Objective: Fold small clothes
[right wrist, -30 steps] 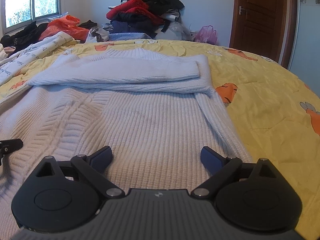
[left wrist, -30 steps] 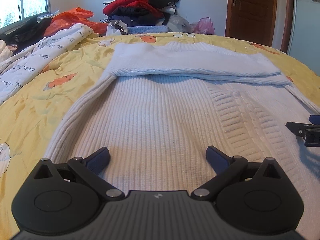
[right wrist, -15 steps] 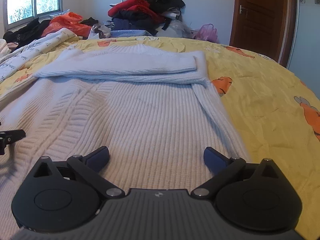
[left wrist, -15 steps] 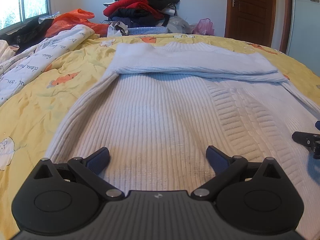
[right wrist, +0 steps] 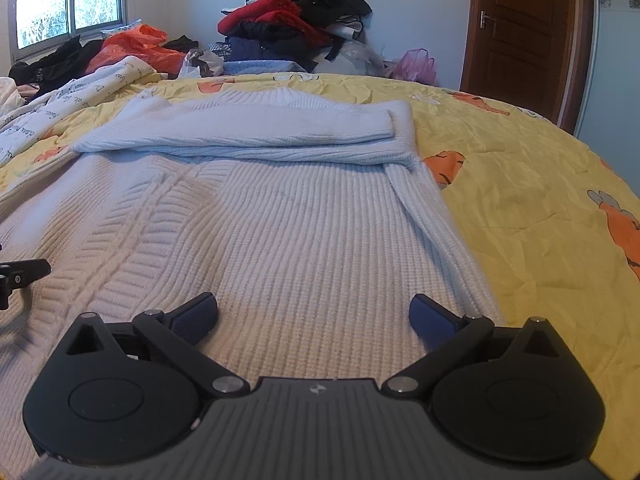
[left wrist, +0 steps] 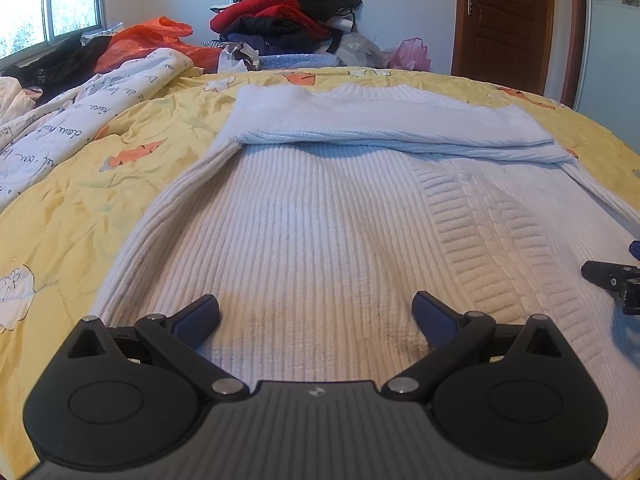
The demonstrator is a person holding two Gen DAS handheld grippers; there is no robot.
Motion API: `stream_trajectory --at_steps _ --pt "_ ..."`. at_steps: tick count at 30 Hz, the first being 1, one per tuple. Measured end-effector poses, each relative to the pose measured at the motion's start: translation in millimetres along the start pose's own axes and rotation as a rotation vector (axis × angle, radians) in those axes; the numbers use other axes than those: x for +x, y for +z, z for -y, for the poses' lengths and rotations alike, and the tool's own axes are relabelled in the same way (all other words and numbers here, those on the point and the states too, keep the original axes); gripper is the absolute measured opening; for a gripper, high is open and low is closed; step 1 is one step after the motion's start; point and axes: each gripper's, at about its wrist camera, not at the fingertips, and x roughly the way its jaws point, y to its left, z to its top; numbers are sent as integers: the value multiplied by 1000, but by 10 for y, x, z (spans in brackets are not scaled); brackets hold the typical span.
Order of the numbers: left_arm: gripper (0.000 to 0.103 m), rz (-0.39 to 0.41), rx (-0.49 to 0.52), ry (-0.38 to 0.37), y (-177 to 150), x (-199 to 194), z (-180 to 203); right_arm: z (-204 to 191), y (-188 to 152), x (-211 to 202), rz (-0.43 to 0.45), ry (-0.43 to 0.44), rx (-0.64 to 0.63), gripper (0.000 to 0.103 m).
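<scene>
A white ribbed knit sweater [left wrist: 320, 216] lies flat on a yellow carrot-print bedspread [left wrist: 80, 208], its sleeves folded across the far end. It also shows in the right wrist view [right wrist: 288, 220]. My left gripper [left wrist: 316, 314] is open and empty, low over the sweater's near hem on the left half. My right gripper [right wrist: 314, 312] is open and empty over the near hem on the right half. Each gripper's tip shows at the edge of the other's view.
A pile of red and dark clothes [left wrist: 288, 12] stands at the back. A white printed quilt [left wrist: 60, 132] and orange bag [left wrist: 152, 36] lie at the back left. A brown door [right wrist: 524, 36] is at the right. Bedspread [right wrist: 540, 200] lies right of the sweater.
Both grippers have drawn back slightly toward the sweater's near hem and stayed open. The sweater has not moved.
</scene>
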Motion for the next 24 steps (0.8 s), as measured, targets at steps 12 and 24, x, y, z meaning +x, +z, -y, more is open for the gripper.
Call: stream_trajectory --at_steps 12,24 --pt "103 4 -10 -9 -60 -82 -12 -1 0 0 0 0 0 102" --pt "103 5 -11 -9 -65 -81 -10 1 -2 0 0 0 0 102"
